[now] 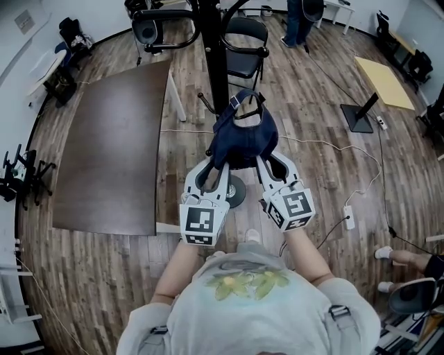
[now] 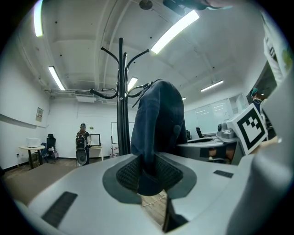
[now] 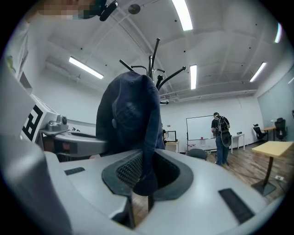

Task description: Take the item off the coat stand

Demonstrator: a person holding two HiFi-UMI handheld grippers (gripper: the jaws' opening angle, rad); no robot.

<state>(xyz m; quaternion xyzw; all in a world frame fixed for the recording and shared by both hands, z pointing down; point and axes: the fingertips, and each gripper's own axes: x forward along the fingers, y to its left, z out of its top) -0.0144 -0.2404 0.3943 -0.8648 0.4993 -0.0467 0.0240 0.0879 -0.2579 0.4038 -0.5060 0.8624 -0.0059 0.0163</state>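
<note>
A navy blue cap (image 1: pixel 244 136) hangs just in front of the black coat stand (image 1: pixel 216 59), its strap end up by a low hook. I cannot tell if it still touches that hook. My left gripper (image 1: pixel 220 161) is shut on the cap's left lower edge, and my right gripper (image 1: pixel 263 161) is shut on its right lower edge. In the left gripper view the cap (image 2: pixel 157 123) rises from between the pads, with the coat stand (image 2: pixel 121 96) behind it. The right gripper view shows the cap (image 3: pixel 131 120) pinched the same way, the stand's hooks (image 3: pixel 154 62) above.
A dark brown table (image 1: pixel 111 139) lies to the left. A black chair (image 1: pixel 246 40) stands behind the stand, whose round base (image 1: pixel 237 192) is below the cap. At right are a yellow table (image 1: pixel 382 80), a floor stand (image 1: pixel 359 116) and a power strip (image 1: pixel 349 217). A person (image 1: pixel 298 21) stands far off.
</note>
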